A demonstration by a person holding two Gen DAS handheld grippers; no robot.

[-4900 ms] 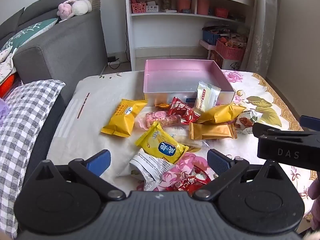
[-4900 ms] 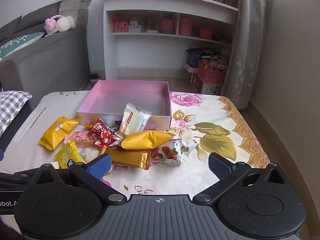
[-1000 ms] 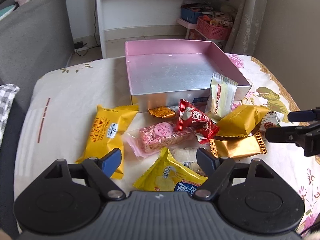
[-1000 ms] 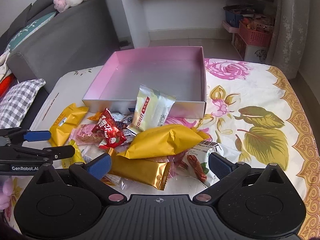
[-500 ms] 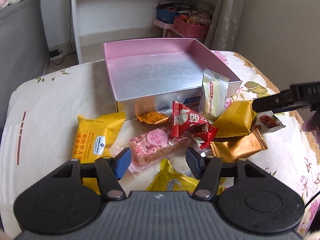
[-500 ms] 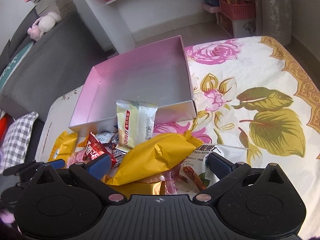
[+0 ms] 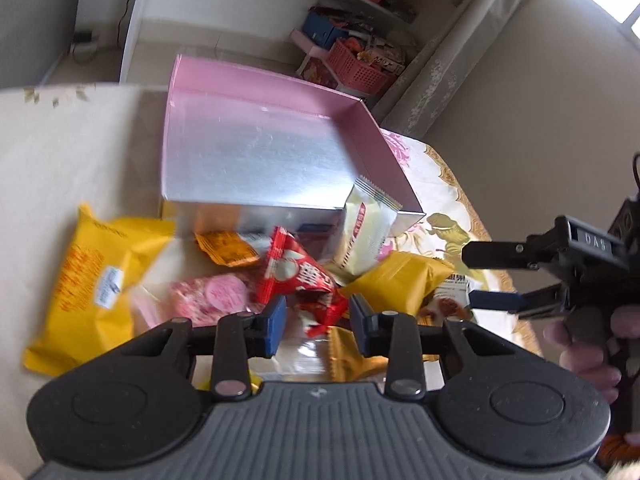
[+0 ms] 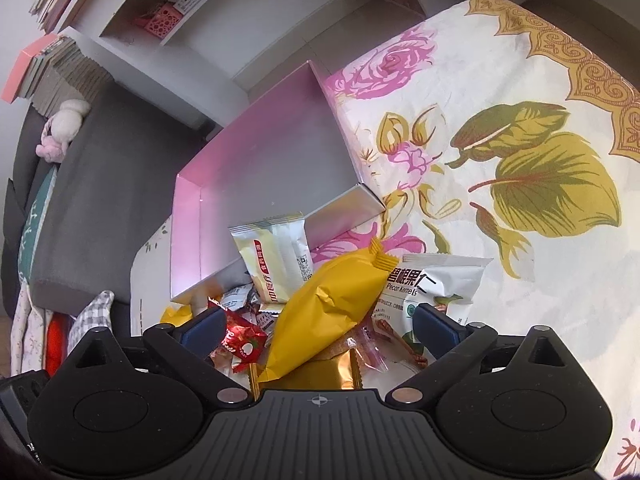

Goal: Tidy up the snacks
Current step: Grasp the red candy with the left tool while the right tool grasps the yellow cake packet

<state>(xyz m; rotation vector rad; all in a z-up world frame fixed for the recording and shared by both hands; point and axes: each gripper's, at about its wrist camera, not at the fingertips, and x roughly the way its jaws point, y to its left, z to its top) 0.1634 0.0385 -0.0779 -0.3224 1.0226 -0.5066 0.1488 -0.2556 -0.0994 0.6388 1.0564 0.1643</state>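
The left tool (image 7: 317, 320) hangs low over the snack pile, its 2 fingers narrowed but parted around the lower end of the red packet (image 7: 298, 276); whether they touch it is unclear. The right tool (image 8: 316, 326) is spread wide, straddling the yellow packet (image 8: 324, 308) without pinching it, the white pecan packet (image 8: 432, 284) just beside. The pile lies on the floral-clothed worktop (image 8: 520, 80) against the near wall of the pink box (image 7: 256, 160).
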